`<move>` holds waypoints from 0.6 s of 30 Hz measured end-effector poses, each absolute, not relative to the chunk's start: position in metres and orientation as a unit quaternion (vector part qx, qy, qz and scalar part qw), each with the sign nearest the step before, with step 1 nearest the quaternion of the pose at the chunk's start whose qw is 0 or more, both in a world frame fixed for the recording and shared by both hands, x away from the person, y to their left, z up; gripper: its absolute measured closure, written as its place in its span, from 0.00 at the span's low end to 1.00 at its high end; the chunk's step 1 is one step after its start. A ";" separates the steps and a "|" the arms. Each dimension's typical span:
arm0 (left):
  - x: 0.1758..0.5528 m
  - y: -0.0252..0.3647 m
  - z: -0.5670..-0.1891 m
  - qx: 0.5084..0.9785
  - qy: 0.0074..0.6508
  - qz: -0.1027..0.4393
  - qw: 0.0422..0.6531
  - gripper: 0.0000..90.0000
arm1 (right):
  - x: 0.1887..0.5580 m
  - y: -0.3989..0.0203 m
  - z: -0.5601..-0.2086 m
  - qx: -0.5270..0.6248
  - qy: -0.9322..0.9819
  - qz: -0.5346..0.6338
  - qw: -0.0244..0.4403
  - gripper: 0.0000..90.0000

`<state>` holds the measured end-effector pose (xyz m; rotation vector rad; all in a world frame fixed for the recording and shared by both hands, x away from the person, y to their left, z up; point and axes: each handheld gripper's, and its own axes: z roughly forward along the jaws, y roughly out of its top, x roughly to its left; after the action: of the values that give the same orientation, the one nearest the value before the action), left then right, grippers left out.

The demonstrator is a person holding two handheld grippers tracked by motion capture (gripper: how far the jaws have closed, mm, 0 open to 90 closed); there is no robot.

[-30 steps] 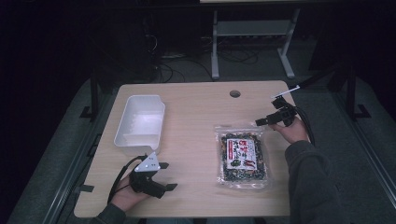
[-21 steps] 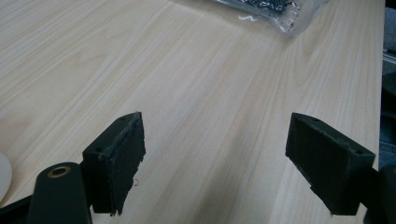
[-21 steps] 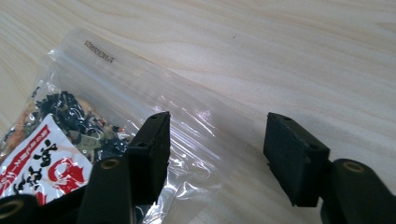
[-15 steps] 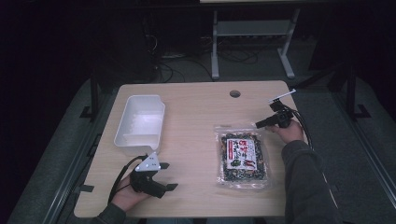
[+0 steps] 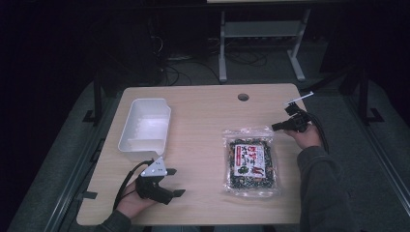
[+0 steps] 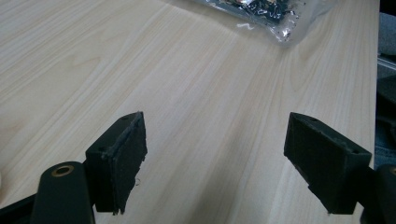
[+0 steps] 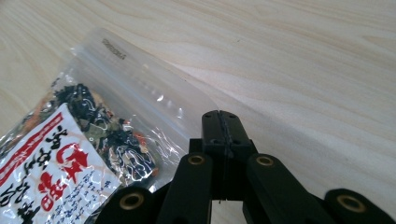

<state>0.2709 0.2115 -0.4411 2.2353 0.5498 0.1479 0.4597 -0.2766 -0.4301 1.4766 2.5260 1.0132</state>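
The right gripper (image 7: 219, 122) was clenched on nothing, its jaws having just closed, beside the top corner of the snack bag (image 5: 251, 162). The bag lay flat on the surface (image 5: 203, 116). The left gripper (image 6: 215, 154) was held released, well apart.

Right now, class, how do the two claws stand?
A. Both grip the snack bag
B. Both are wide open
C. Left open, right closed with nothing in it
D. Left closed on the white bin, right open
C: the left claw has its pads far apart over bare table, while the right claw has its pads pressed together beside the snack bag, holding nothing.
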 end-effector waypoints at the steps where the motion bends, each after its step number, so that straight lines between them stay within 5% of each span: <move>1: 0.271 0.211 -0.441 0.886 0.218 0.059 0.405 0.23 | 0.460 -0.277 -0.430 0.477 0.816 0.327 0.023 1.00; 18: 0.284 0.182 -0.437 0.880 0.223 0.035 0.418 0.24 | 0.421 -0.285 -0.375 0.421 0.807 0.411 0.058 1.00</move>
<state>0.2842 0.1825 -0.4370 2.2075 0.5602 0.0873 0.4210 -0.2849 -0.3746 1.2759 2.4450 1.2465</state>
